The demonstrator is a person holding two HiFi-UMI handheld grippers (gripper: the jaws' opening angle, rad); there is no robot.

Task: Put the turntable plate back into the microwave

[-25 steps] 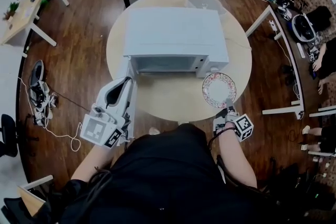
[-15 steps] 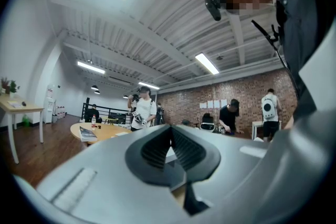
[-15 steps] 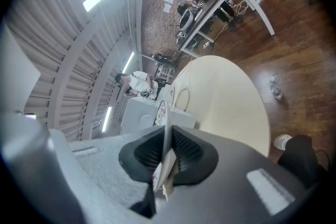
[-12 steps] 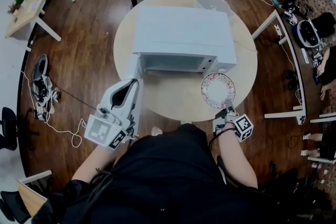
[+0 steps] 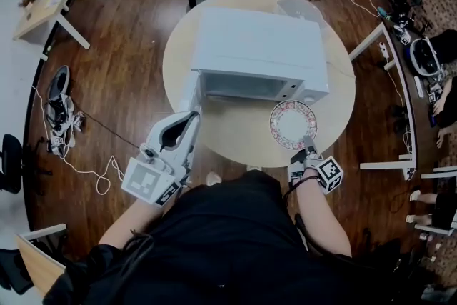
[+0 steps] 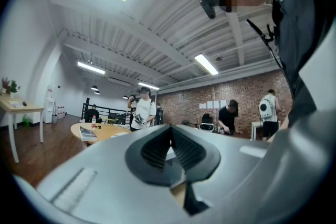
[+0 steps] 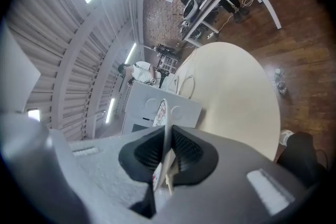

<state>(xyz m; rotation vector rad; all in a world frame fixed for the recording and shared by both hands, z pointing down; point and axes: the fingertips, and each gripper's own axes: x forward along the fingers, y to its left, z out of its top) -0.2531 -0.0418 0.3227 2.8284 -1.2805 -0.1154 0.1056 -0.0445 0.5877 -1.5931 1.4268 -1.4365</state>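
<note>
Plate in the right tongs, oven mouth ahead and to the left

Head view: the turntable plate [image 5: 293, 123] lies roughly flat over the front right of the round table [image 5: 235, 136]. The right gripper [image 5: 308, 148] pinches its near rim. The microwave [image 5: 260, 46] stands just beyond, its open cavity facing the person and lying up and left of the plate, so the right hand is much the nearer one. The left gripper [image 5: 190, 121] sits by the swung-out door [image 5: 194, 93] (whether it touches the door I cannot tell). Left gripper view: the pads meet with nothing between them, pointing out across the room. Right gripper view: the pads clamp the plate edge-on, and it runs straight out toward the microwave front.
</note>
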